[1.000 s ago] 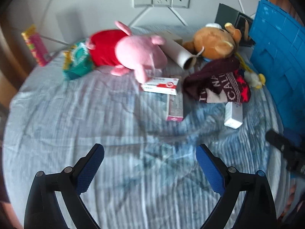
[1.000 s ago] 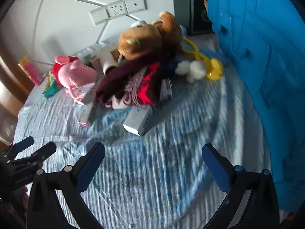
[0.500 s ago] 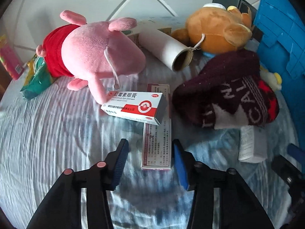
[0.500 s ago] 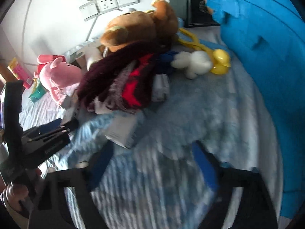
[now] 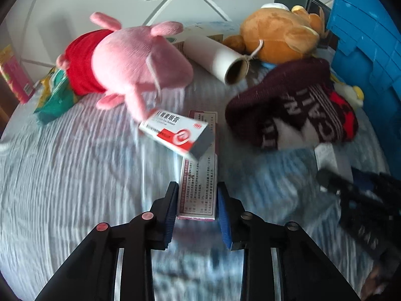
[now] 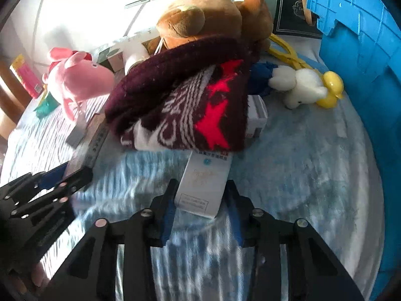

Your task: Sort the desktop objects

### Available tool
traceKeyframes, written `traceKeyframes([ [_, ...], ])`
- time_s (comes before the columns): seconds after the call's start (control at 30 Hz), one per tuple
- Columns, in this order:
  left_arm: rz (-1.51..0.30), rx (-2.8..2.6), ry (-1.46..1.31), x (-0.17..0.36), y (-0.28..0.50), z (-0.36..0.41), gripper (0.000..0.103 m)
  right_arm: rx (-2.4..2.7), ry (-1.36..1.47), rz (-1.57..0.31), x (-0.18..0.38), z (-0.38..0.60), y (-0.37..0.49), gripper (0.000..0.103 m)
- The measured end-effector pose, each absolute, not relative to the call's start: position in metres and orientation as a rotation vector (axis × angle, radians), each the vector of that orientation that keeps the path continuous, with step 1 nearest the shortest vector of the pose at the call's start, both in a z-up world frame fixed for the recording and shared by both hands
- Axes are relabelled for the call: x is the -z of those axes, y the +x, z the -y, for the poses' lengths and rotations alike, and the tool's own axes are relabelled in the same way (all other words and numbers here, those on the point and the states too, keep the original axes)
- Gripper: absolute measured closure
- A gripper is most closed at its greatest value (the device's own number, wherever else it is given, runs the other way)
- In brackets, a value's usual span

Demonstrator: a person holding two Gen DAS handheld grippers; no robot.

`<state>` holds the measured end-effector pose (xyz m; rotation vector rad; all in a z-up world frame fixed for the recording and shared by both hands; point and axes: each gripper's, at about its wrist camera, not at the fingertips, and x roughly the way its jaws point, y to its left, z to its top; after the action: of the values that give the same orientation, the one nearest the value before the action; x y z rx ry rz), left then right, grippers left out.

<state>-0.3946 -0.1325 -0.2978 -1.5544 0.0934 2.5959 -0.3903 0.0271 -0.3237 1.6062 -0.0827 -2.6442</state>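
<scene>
Bright daylight, wall glare in right view, motion blur low down, fisheye-bent vignetted edges

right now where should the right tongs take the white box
Grip the white box across its narrow width at the near end, coming from above and the front. It lies flat and lengthwise, its far end tucked under the scarf. The right tongs already straddle that end, jaws closing.

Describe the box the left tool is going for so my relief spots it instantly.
Start at the pink pig plush; below it a red-and-white box lies tilted. Under that box, running toward the closing left tool, lies the flat pink-edged box, long, narrow and covered in fine print.
</scene>
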Motion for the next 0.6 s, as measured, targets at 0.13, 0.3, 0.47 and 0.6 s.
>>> traceKeyframes([
  [0.13,-0.052,-2.596,-1.576,0.285,-0.357,0.143,0.075,2.606,1.623,0.054,0.32,-0.033,-0.364,0.067],
  [0.3,-0.036,-2.565,-1.622,0.294,-0.314,0.154,0.075,2.556,1.636,0.007,0.321,-0.037,-0.332,0.067],
  [0.47,-0.047,-2.56,-1.619,0.307,-0.306,0.15,0.057,2.542,1.628,-0.01,0.324,-0.041,-0.311,0.067],
  [0.6,-0.059,-2.616,-1.572,0.302,-0.308,0.154,0.041,2.572,1.592,0.059,0.315,-0.048,-0.304,0.065],
])
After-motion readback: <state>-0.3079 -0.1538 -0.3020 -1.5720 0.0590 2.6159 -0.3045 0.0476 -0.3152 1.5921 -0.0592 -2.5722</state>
